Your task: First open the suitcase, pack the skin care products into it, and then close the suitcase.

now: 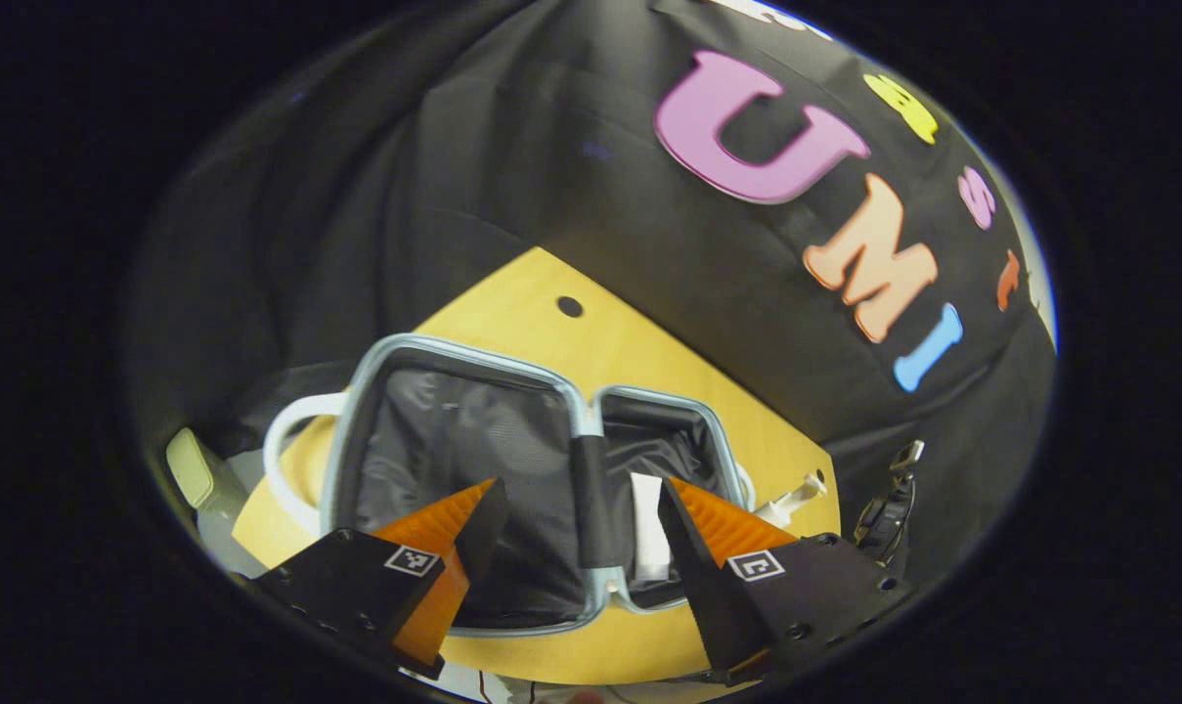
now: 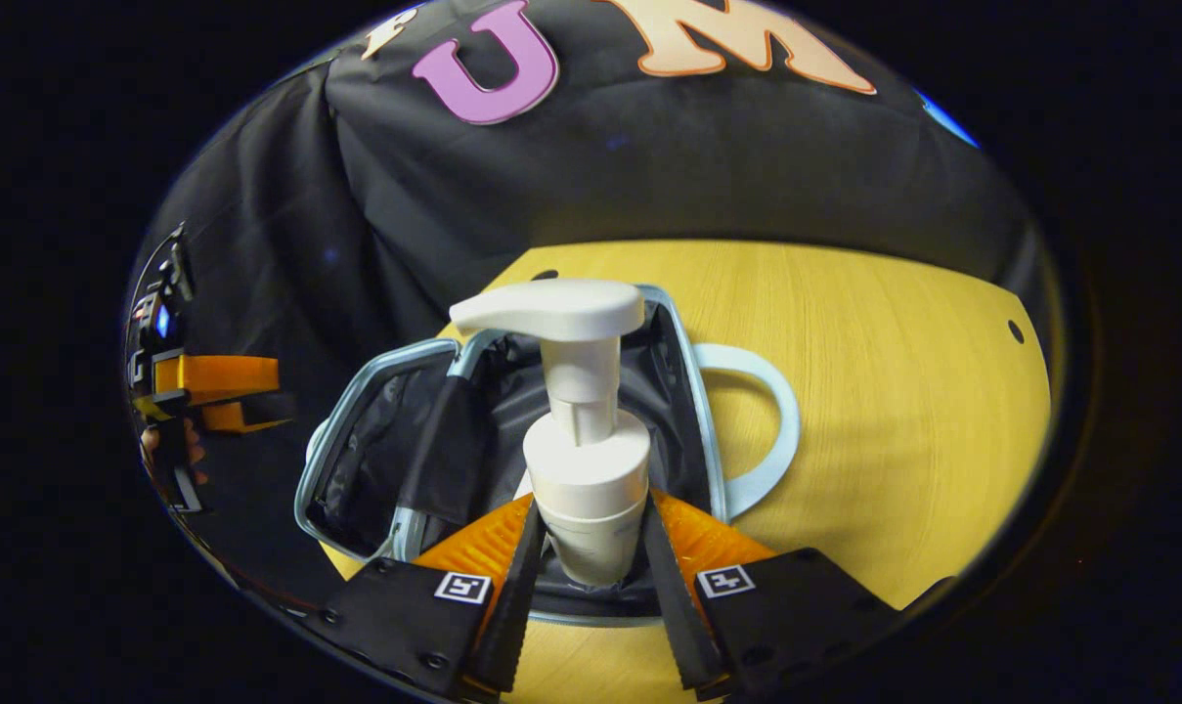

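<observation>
The small suitcase (image 1: 468, 372) lies open on the yellow table, pale blue rim around two black-lined halves. A white tube (image 1: 649, 533) rests in its right half. My left gripper (image 1: 579, 489) hovers open over the case, nothing between its orange fingers. In the right gripper view, my right gripper (image 2: 591, 518) is shut on a white pump bottle (image 2: 586, 460), held upright above the open suitcase (image 2: 356, 460). From the left gripper view that pump bottle (image 1: 791, 501) pokes up beyond the case's right side, with the right gripper (image 1: 889, 518) behind it. The left gripper (image 2: 214, 391) shows far left.
The suitcase's white handle (image 2: 771, 430) loops out onto the bare wood table (image 2: 894, 391). A pale green object (image 1: 195, 469) sits off the table's left corner in the left gripper view. Black cloth walls close in behind the table.
</observation>
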`<state>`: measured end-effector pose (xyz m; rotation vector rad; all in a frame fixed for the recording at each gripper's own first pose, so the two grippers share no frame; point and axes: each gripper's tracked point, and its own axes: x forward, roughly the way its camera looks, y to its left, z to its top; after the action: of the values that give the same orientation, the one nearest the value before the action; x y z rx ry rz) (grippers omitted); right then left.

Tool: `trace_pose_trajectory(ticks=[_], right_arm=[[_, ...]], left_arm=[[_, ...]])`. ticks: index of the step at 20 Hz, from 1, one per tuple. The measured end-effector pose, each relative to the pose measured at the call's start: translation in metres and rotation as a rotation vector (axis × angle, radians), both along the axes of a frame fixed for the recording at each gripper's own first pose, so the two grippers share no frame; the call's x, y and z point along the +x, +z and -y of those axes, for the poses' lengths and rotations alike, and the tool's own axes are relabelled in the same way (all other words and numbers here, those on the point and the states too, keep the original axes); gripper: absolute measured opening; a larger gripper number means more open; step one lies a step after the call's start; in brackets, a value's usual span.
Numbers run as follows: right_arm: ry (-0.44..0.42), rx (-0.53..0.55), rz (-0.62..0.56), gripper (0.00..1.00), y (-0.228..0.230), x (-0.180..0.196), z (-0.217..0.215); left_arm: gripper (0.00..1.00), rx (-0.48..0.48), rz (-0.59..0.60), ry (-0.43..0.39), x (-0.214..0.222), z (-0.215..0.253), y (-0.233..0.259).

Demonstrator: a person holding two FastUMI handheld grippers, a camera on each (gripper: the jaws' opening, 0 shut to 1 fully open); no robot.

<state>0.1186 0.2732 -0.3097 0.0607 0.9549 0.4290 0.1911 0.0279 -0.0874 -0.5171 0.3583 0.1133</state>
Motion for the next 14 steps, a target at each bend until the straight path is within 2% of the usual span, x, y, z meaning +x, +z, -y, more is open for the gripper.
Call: trace_pose_trajectory(ticks=[2, 3, 5, 6, 7, 9, 11, 12, 14], right_arm=[[-0.005, -0.018, -0.023, 0.62, -0.009, -0.003, -0.001], [-0.007, -0.022, -0.028, 0.59, -0.010, -0.004, 0.000], [-0.024, -0.021, -0.013, 0.63, -0.009, 0.000, -0.002], [-0.030, -0.011, -0.002, 0.58, -0.005, 0.003, -0.002], [-0.040, 0.003, 0.016, 0.57, 0.000, 0.005, -0.002], [-0.058, 0.042, 0.064, 0.74, 0.023, 0.010, 0.001], [-0.083, 0.073, 0.130, 0.81, 0.047, 0.017, 0.010], [-0.103, 0.079, 0.168, 0.90, 0.060, 0.021, 0.018], [-0.135, 0.085, 0.221, 0.94, 0.080, 0.024, 0.036]], left_arm=[[0.91, -0.027, 0.006, 0.071, -0.023, -0.032, 0.001], [0.91, -0.043, 0.010, 0.108, -0.031, -0.048, -0.003], [0.91, -0.096, 0.018, 0.179, -0.052, -0.077, -0.010], [0.91, -0.121, 0.025, 0.210, -0.058, -0.089, -0.014], [0.91, -0.145, 0.028, 0.246, -0.060, -0.102, -0.026], [0.91, -0.173, 0.018, 0.314, -0.066, -0.131, -0.040], [0.91, -0.197, -0.002, 0.369, -0.072, -0.158, -0.058], [0.91, -0.220, -0.010, 0.388, -0.072, -0.168, -0.069], [0.91, -0.274, -0.017, 0.402, -0.069, -0.180, -0.085]])
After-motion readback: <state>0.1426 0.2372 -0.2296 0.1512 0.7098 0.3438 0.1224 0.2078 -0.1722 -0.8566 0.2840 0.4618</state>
